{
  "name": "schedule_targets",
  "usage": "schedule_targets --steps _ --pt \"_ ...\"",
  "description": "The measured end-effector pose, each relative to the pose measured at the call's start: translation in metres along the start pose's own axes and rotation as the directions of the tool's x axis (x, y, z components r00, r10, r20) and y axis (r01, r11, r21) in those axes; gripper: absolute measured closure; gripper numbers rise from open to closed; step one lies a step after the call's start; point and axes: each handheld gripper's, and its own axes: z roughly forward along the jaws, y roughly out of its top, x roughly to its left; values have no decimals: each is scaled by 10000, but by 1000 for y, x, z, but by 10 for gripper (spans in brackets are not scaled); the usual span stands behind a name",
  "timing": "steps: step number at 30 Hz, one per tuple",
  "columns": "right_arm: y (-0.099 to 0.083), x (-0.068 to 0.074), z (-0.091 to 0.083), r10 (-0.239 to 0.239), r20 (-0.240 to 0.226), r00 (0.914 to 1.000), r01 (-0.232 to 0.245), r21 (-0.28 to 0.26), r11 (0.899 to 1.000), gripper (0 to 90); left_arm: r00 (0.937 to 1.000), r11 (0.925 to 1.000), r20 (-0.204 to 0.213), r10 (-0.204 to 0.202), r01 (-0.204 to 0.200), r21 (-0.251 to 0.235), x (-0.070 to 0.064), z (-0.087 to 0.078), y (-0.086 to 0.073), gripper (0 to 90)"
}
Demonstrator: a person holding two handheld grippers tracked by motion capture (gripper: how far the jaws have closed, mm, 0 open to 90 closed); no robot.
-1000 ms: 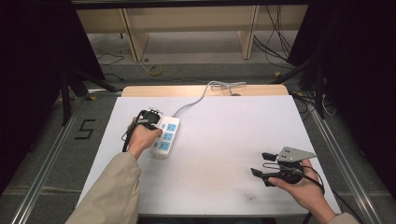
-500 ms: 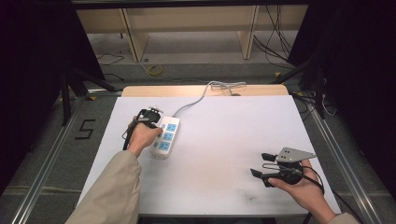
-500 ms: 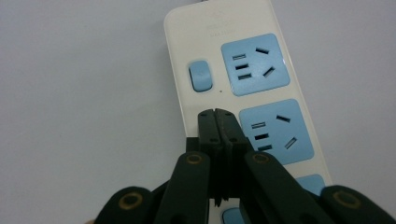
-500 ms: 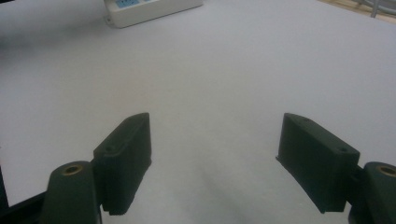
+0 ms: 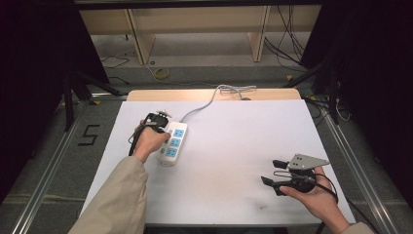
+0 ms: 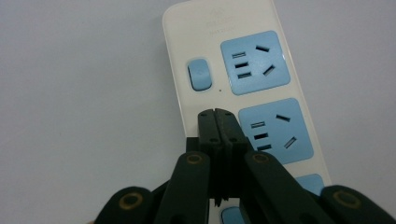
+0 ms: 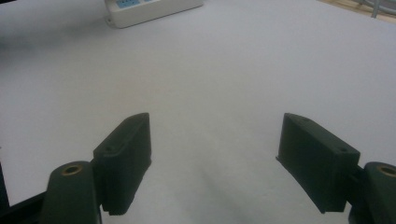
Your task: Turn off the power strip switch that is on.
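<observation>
One power strip at 10 o'clock on the white surface, three blue sockets visible, grey cord running to 12. Left tongs pressed together, tips over the strip beside its blue switch. Right tongs spread, empty, at 4 o'clock. Dark room, grey floor, wooden shelving behind.

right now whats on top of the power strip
The left gripper, shut, sits over the power strip beside its blue switch. Whether the tips touch it cannot be told; the gripper hides the strip's near end.
</observation>
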Motion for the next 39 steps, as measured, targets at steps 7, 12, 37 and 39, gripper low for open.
schedule_targets --steps 7,12,37,39 --pt "0 0 -1 11 19 10000 -11 -11 10000 260 10000 9997 -76 27 -25 237 -2 -1 1 900" --pt "0 0 0 14 6 10000 -13 -26 10000 260 10000 9985 86 1 -5 544 1 -2 0 900" --pt "0 0 0 -25 -12 10000 25 -2 10000 260 9999 9993 114 -114 110 366 0 0 4 900" --pt "0 0 0 -29 -23 10000 29 -25 10000 260 9998 9991 124 -143 138 399 0 0 5 900"
